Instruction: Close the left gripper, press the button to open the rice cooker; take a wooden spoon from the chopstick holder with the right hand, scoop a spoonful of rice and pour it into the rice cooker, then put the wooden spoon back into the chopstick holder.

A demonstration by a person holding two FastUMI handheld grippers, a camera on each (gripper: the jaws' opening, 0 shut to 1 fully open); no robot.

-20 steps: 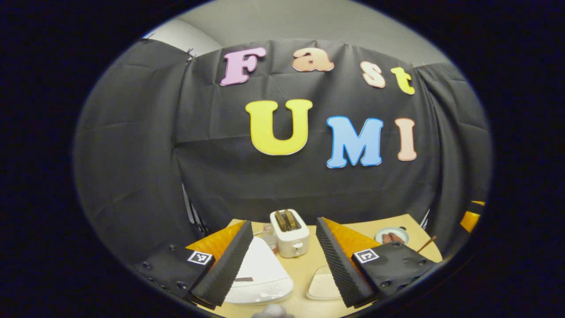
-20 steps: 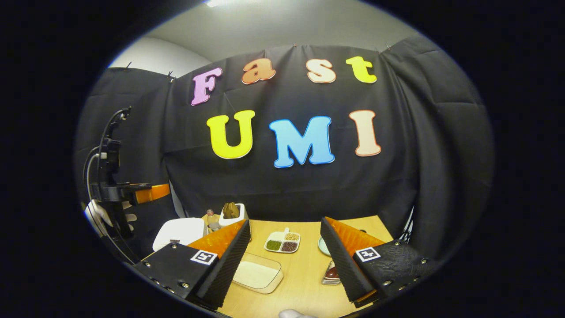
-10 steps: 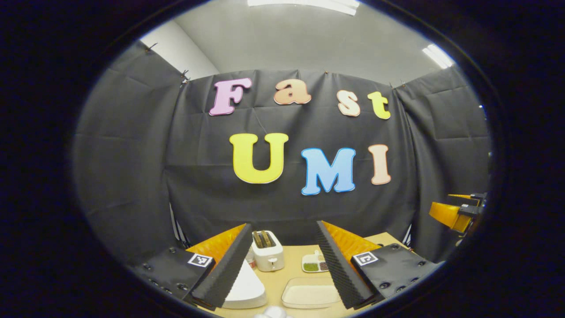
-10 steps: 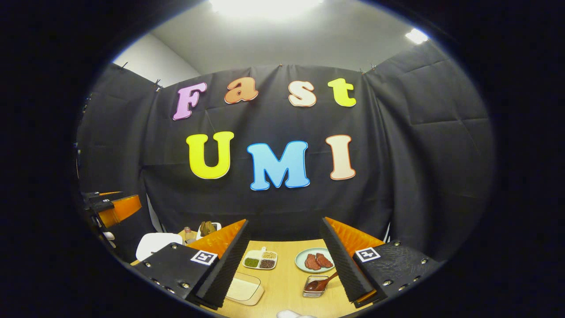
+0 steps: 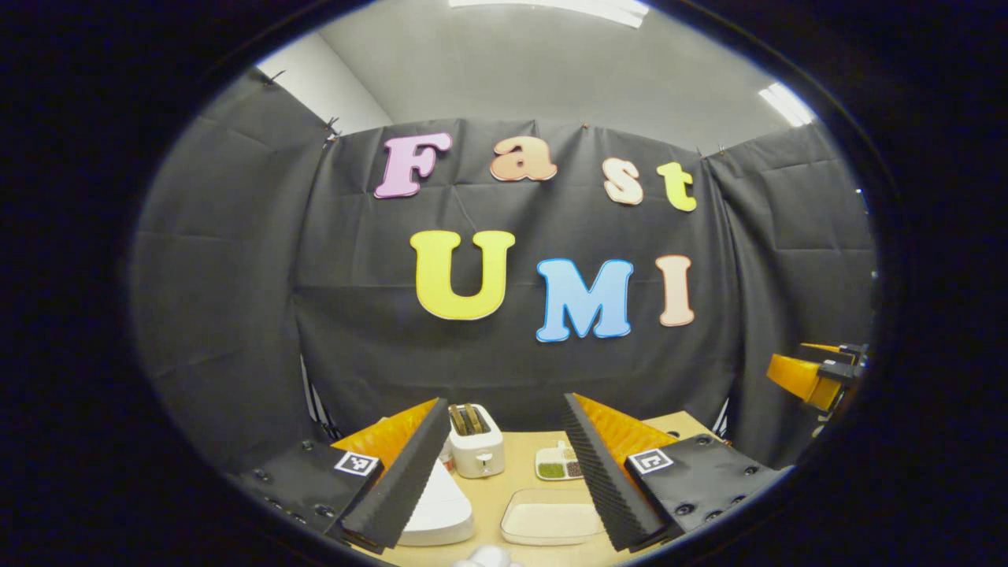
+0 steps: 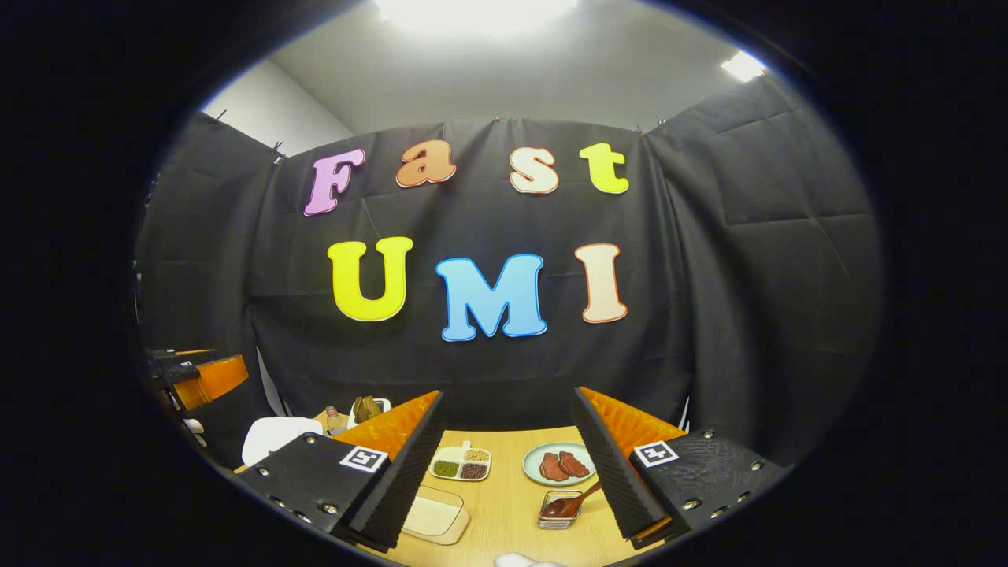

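Left hand-held gripper [image 5: 498,472]: held above the near edge of the bench [image 5: 516,484], fingers spread wide and holding nothing.
Right hand-held gripper [image 6: 508,476]: also raised and level, fingers parted and empty.
Rice cooker [image 5: 437,508]: white, lid down, at 7 o'clock in the left gripper view, partly behind the left finger; in the right gripper view it sits at 8 o'clock.
Wooden spoon [image 6: 579,502]: lies at a slant with its bowl in a small clear holder [image 6: 559,510] at 5 o'clock in the right gripper view, handle pointing toward the right finger.
Rice tray [image 5: 551,524]: clear, shallow, filled with pale rice, between the 2 fingers in the left gripper view.
Progress: lid shut, spoon in its holder, both grippers free. That fits a cooker awaiting the button press as well as a finished job with the lid closed again; whether any rice is inside cannot be told.
Surroundings: white toaster [image 5: 475,453] at 12 o'clock behind the cooker; a 4-part dish of beans and grains [image 6: 461,465]; a plate of meat [image 6: 559,463].
Obstacles: the toaster stands close behind the cooker; the meat plate sits just beyond the spoon holder.
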